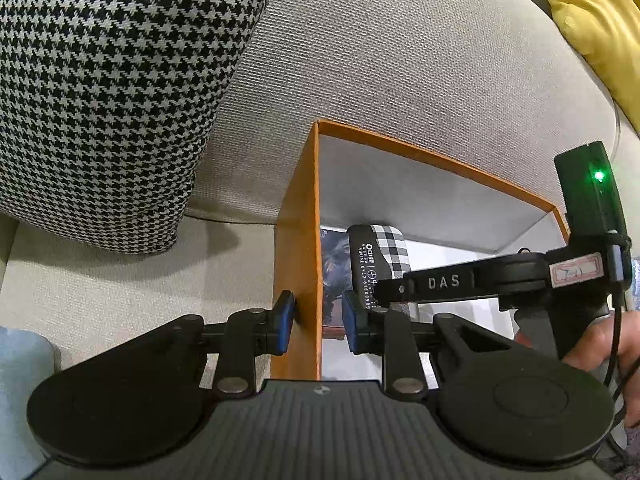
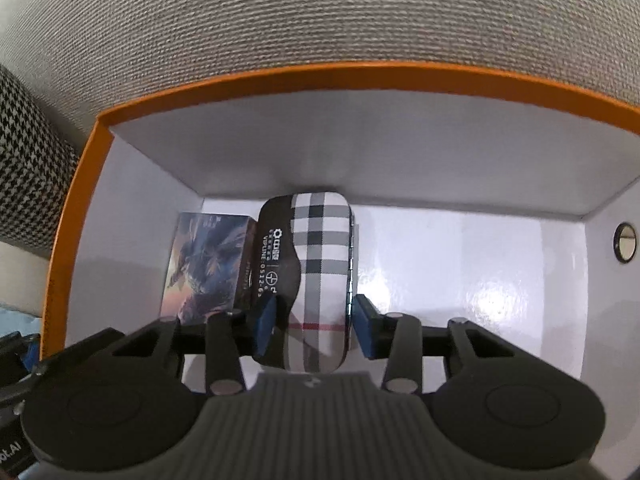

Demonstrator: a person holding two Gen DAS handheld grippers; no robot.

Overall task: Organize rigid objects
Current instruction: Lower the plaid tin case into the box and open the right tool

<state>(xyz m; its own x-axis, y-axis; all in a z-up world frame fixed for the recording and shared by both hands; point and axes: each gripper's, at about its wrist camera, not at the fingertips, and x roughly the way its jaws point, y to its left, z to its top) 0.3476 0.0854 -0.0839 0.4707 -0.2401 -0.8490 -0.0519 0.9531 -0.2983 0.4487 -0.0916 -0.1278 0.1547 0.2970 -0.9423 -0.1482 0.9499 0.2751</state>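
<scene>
Placing step. The left tool (image 1: 318,326) is clamped on the left wall of the orange box (image 1: 298,240), steadying it on the sofa (image 1: 400,80). The right tool (image 2: 312,326) straddles the plaid case (image 2: 320,264), which lies inside the box beside a printed carton (image 2: 208,264); its pads look slightly clear of the case, so released. The next move likely calls for lifting the right tool straight up without nudging the case.

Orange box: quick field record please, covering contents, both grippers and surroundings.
container: orange box, white inside, on a beige sofa
contents: plaid case beside a printed box
left gripper: clamped on the box's side wall
right gripper: straddles the plaid case, pads not pressing
nearby: houndstooth cushion, yellow cushion
</scene>
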